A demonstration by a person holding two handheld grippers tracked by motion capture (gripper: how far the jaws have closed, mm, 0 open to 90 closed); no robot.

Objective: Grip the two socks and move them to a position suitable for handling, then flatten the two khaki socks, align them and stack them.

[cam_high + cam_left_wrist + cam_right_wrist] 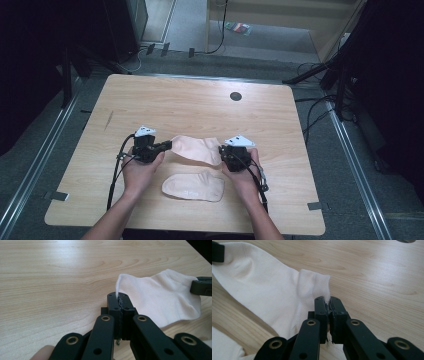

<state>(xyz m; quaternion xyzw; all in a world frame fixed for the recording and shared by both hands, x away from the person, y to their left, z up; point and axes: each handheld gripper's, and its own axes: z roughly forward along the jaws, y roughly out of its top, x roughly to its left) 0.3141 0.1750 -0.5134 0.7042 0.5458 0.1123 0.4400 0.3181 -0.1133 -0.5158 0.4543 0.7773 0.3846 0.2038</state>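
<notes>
A pale pink-white sock (196, 147) is stretched between my two grippers above the wooden table (190, 107). My left gripper (168, 145) is shut on the sock's left end; its own view shows the cloth (160, 296) pinched between the black jaws (121, 298). My right gripper (222, 151) is shut on the sock's cuff edge (322, 283), the jaws (328, 303) tight on the fabric. A second sock (193, 186) of the same kind lies flat on the table nearer the person, between the two hands.
A dark round hole (235, 96) sits in the far part of the tabletop. Cables (116, 175) trail from both grippers toward the table's near edge. Dark stands and cables (320, 107) ring the table on the floor.
</notes>
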